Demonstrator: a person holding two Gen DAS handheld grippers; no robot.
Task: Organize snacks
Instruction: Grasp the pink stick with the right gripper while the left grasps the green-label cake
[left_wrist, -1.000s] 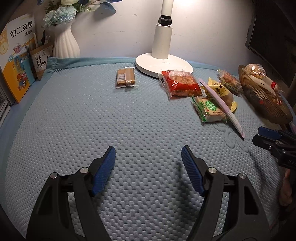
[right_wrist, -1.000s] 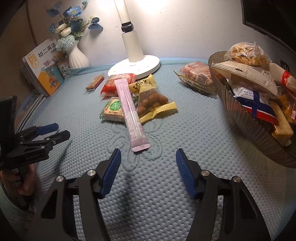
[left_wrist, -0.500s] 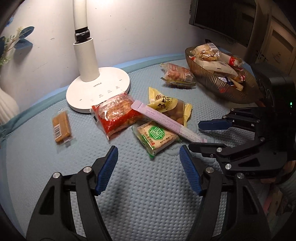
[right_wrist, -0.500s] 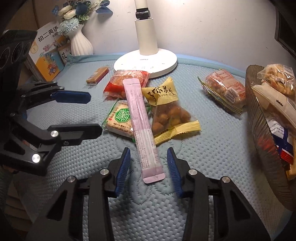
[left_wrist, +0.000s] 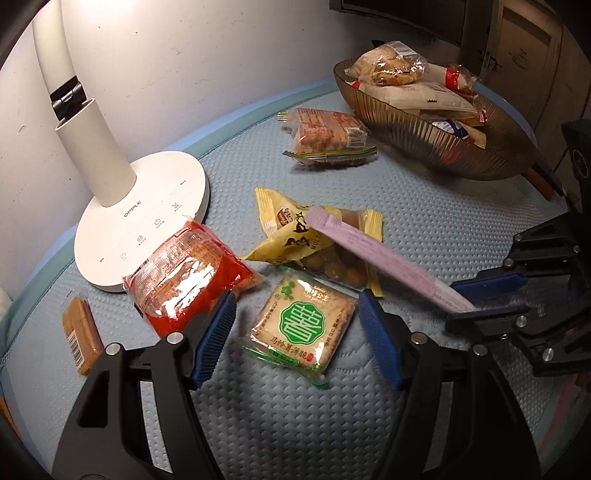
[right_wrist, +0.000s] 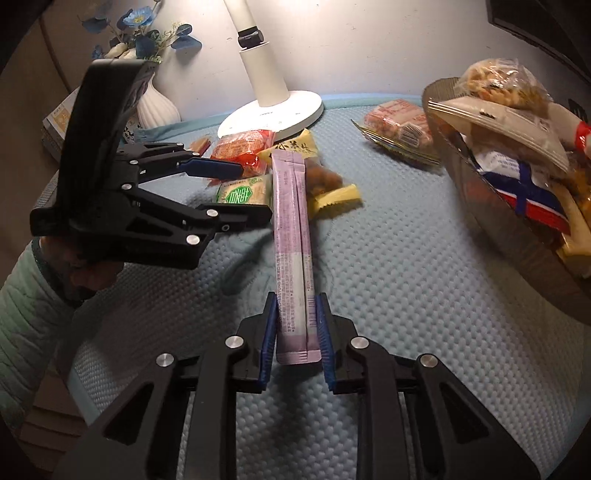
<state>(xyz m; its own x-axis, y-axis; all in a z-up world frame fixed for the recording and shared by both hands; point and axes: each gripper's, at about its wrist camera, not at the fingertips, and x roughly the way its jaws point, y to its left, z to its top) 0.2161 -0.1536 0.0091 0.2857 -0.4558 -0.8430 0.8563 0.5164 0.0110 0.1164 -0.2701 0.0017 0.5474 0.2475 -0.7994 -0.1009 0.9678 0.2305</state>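
the right gripper (right_wrist: 298, 339) sits at the bottom middle of its view, its two blue pads pressed together on the near end of the long pink stick pack (right_wrist: 293, 236). only that end is held. the far end of the pack lies on the yellow nut bag (left_wrist: 317, 240), in the middle of the frame. if the pack goes up fast, it may droop, swing and drag the yellow bag, or slip out of the pads, because it is thin and smooth.

the left gripper (left_wrist: 297, 336) is at the bottom of its view with its pads wide apart, one on each side of the green cracker pack (left_wrist: 303, 326). it holds nothing. the two grippers are very near each other, so they could bump.

the brown bowl (left_wrist: 424, 136) at the upper right is heaped high. one more snack dropped on top could slide off.

the white lamp (left_wrist: 144, 221) at the left says "opple" on its base. the yellow bag shows "multi". the green pack has a big green chinese sign, and the small print on the pink pack is too tiny to read. the red snack bag (left_wrist: 188, 280) shines too much to read.
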